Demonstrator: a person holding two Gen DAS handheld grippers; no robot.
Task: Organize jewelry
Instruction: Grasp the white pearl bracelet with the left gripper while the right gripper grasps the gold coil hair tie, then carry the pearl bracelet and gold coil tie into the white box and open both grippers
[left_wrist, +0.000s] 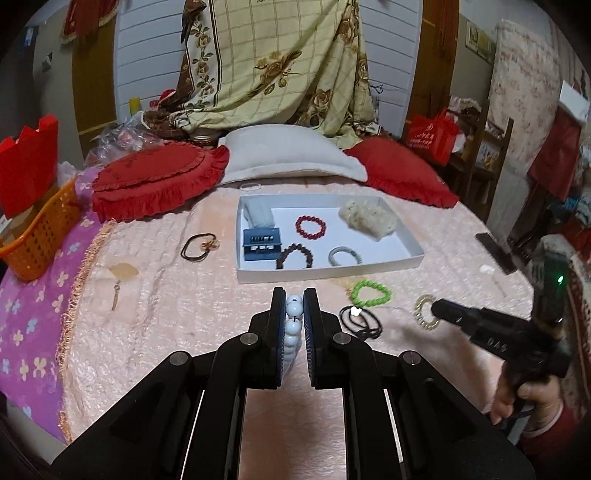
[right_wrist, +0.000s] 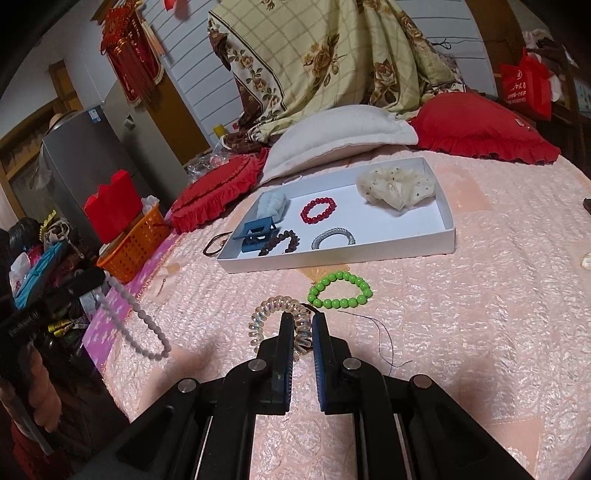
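Note:
My left gripper (left_wrist: 294, 306) is shut on a white bead bracelet (left_wrist: 293, 325), held above the pink bedspread just in front of the white tray (left_wrist: 332, 273); it hangs as a strand in the right wrist view (right_wrist: 136, 325). My right gripper (right_wrist: 303, 325) is shut on a clear spiral hair tie (right_wrist: 273, 317), which also shows in the left wrist view (left_wrist: 424, 312). The tray holds a red bead bracelet (left_wrist: 311, 226), a dark bead bracelet (left_wrist: 294, 255), a grey bangle (left_wrist: 344, 255), a blue clip (left_wrist: 261, 244) and a cream scrunchie (left_wrist: 367, 218).
A green bead bracelet (right_wrist: 340, 290) and black hair ties (left_wrist: 360, 321) lie on the bedspread before the tray. A black tie with a charm (left_wrist: 201, 245) lies left of the tray. Red cushions (left_wrist: 155, 181), a white pillow (left_wrist: 288, 155) and an orange basket (left_wrist: 40, 236) stand behind and left.

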